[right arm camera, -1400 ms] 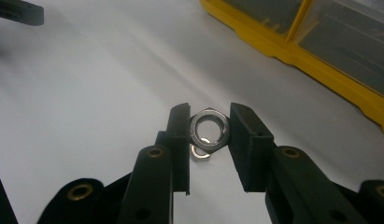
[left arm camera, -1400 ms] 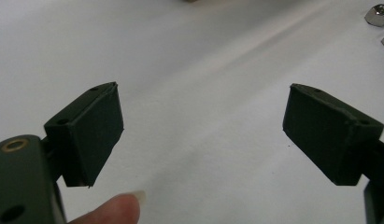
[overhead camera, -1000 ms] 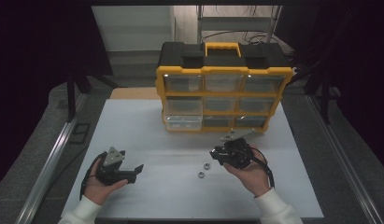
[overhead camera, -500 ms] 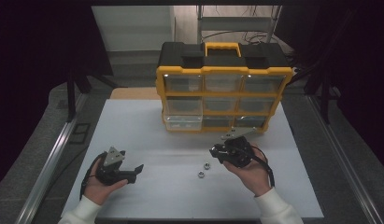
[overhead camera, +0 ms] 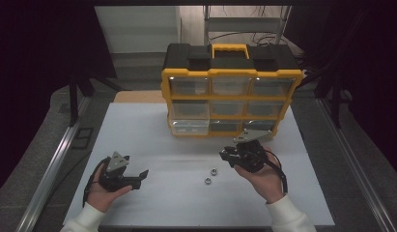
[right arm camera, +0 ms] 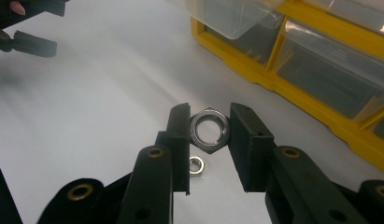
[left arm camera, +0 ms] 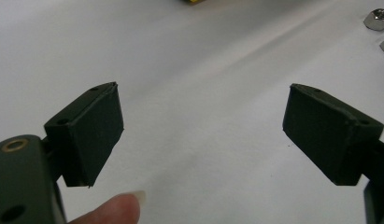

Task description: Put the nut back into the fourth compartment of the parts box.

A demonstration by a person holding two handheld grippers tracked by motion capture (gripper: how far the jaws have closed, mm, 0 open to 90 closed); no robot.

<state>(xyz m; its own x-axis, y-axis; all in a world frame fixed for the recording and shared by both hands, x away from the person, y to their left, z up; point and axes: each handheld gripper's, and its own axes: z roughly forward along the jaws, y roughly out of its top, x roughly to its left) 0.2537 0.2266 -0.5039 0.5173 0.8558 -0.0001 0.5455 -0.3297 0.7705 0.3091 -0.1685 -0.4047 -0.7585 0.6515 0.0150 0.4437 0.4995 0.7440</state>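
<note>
On the white desk (overhead camera: 152,135) stands a yellow and black drawer box (overhead camera: 230,94), near the far edge and a bit to the right of the middle. It has three rows of clear drawers that face the person. The bottom left drawer (overhead camera: 189,126) is pulled out a little.

Left of the box and nearer to the person, the left tool (overhead camera: 140,176) lies in the left hand (overhead camera: 102,193). Its jaws are wide apart with nothing between them, and they point to the right across the desk. Bare white desk lies under it and all around it, so that side has lots of room.

In front of the box, about the middle of the desk, two small silver nuts (overhead camera: 210,176) lie flat, close to each other. They sit between the two tools, and white desk is free on every side of them.

Right of the nuts and just in front of the box, the right tool (overhead camera: 225,155) points left. Its jaws are pinched narrow on a third nut (right arm camera: 209,130). This nut is held up off the desk, gripped on two flat sides. Its hole points back along the tool at the camera. One loose nut (right arm camera: 195,165) lies on the desk below it. The box front is near this tool, so room is tighter there.
</note>
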